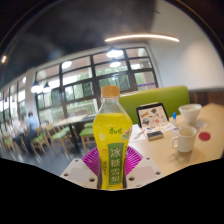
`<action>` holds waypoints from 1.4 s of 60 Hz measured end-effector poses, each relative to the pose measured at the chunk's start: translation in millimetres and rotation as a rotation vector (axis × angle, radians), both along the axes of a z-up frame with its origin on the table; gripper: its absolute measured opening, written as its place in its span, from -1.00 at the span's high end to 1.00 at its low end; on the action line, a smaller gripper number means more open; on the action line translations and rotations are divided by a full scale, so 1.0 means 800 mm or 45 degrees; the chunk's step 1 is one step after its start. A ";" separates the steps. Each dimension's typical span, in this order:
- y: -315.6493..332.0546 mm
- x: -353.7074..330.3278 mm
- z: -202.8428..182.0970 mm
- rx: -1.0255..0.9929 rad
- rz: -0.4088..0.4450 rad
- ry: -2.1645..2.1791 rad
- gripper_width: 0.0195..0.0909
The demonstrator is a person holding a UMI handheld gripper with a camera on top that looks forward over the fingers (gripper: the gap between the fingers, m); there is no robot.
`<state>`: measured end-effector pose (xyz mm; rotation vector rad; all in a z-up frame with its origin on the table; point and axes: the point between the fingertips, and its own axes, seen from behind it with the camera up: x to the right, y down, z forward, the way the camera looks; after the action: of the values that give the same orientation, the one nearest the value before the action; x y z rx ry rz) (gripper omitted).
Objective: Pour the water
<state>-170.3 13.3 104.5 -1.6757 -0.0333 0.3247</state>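
A plastic bottle [113,140] with a yellow cap, yellow drink and a green-and-white label stands upright between my fingers. My gripper [114,160] is shut on the bottle: the pink pads [92,159] press its label from both sides. The bottle appears lifted, with the table lying beyond and to the right. Two white cups sit on the wooden table [160,150]: one [185,139] near the bottle's right, another [190,113] farther back.
A small standing card or tablet [152,116] rests on the table behind the cups, in front of a green bench back [165,98]. To the left are chairs and tables [45,135] of a canteen, with large windows and ceiling lights behind.
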 end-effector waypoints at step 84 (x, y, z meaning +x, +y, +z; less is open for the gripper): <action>0.039 0.332 0.302 0.662 -0.208 0.161 0.73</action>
<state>95.4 44.6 346.1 -1.1326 0.1054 0.2693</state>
